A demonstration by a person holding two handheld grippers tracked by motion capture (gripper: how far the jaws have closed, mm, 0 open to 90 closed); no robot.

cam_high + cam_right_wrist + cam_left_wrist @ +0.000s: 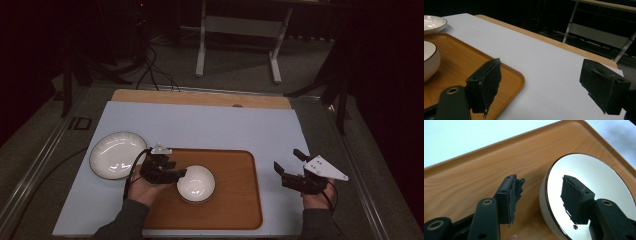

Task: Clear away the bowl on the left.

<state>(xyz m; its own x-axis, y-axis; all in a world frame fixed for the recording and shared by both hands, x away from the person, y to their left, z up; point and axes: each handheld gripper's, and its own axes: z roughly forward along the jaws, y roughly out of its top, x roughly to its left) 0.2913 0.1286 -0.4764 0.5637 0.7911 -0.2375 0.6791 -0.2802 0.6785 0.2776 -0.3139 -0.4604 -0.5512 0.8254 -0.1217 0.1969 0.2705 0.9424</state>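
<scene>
High view: my two forearms come in from the near edge of a table laid with a pale blue mat (210,125); a wooden tray (235,200) lies on the mat in front of me.
White bowl (196,184): stands upright on the tray, left of its middle, with a thin dark line round its rim.
My left gripper (176,170): sits at the bowl's left edge, over the tray's left end, pointing toward the bowl.
Left gripper view, jaws: spread apart, gripping nothing; one pad (512,195) is outside the bowl (589,195) over bare tray wood (474,172), the other is above the bowl's white inside; the rim runs between them and neither pad presses on it.
Left pads, condition: the black lining is frayed and ragged at the edges.
My right gripper (291,161): held over the mat to the right of the tray, well apart from the bowl, with a grey three-cornered plate on top.
Right gripper view, jaws: wide open and empty; one pad (486,85) is over the tray's rounded corner (519,77), the other over bare mat (544,65).
Ribbed white plate (117,154): rests on the mat just left of the tray, beside my left hand; its edge also shows at the far left of the right gripper view (434,23).
Beyond the table: grey floor, cables and the white legs of a stand (240,30).
</scene>
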